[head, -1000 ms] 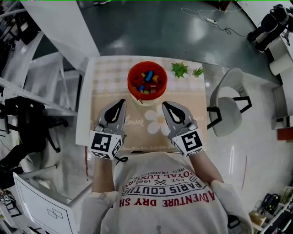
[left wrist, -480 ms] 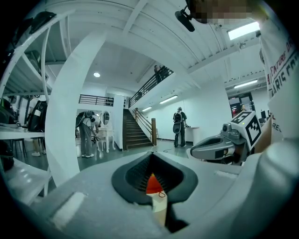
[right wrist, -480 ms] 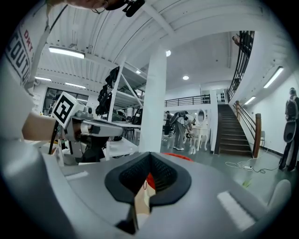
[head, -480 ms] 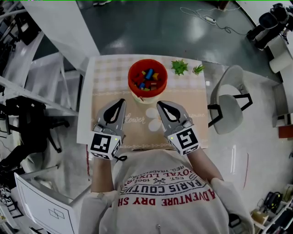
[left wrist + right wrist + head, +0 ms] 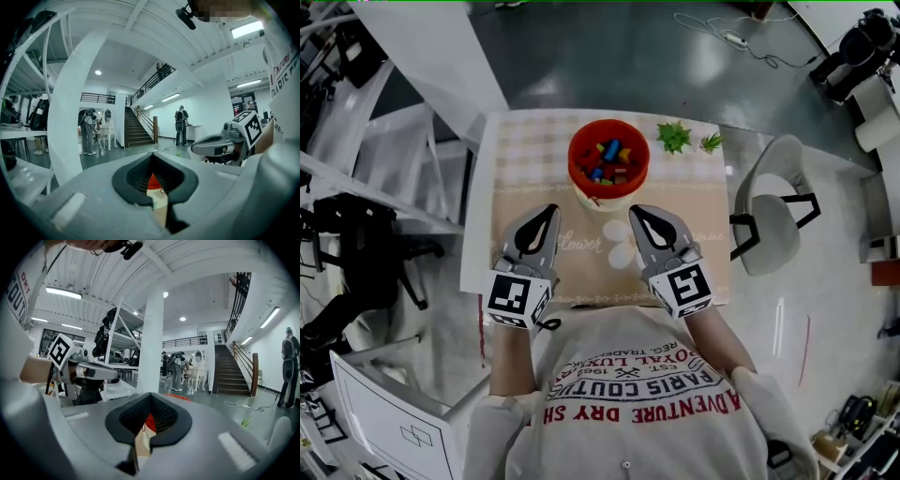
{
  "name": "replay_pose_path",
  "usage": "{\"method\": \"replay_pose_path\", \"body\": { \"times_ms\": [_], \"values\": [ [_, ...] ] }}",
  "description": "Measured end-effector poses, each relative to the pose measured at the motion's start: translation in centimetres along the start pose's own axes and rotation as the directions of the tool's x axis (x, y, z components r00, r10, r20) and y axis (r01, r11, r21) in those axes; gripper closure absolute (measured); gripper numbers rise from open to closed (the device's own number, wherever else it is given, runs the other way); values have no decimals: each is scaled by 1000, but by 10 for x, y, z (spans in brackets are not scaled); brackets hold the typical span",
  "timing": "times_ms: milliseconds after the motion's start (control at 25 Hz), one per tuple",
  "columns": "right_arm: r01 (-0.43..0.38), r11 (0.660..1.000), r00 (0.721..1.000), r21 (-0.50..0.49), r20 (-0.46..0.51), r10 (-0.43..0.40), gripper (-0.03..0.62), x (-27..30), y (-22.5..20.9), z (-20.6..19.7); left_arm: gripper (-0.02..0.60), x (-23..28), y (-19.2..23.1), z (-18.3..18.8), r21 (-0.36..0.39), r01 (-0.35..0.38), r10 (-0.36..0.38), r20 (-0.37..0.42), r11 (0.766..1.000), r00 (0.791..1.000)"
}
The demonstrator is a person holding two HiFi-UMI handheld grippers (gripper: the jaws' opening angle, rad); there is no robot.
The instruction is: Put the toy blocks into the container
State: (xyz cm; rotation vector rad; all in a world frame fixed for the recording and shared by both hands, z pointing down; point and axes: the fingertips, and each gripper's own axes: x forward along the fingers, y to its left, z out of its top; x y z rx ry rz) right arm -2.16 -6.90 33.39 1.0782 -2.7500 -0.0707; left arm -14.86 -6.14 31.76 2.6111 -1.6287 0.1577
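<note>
I held my left gripper [image 5: 549, 210] and right gripper [image 5: 636, 212] side by side over the flower-print tablecloth [image 5: 525, 164], both with jaws pressed together on nothing. The toy blocks [image 5: 610, 161] lay inside the red container [image 5: 577, 148], just beyond both tips.

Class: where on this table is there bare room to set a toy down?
Bare mat left of the red container; between the left hand-held gripper and right hand-held gripper; right of that, in front of the plants. Crowded: the far edge.
</note>
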Motion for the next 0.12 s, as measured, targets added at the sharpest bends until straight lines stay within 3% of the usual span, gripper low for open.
{"method": "replay_pose_path", "body": {
  "times_ms": [120],
  "values": [
    [11, 1000, 1000, 0, 6, -11, 592, 1, -2, 2, 574, 2, -1, -3, 1, 8, -8, -16, 1000, 1000]
  ]
}}
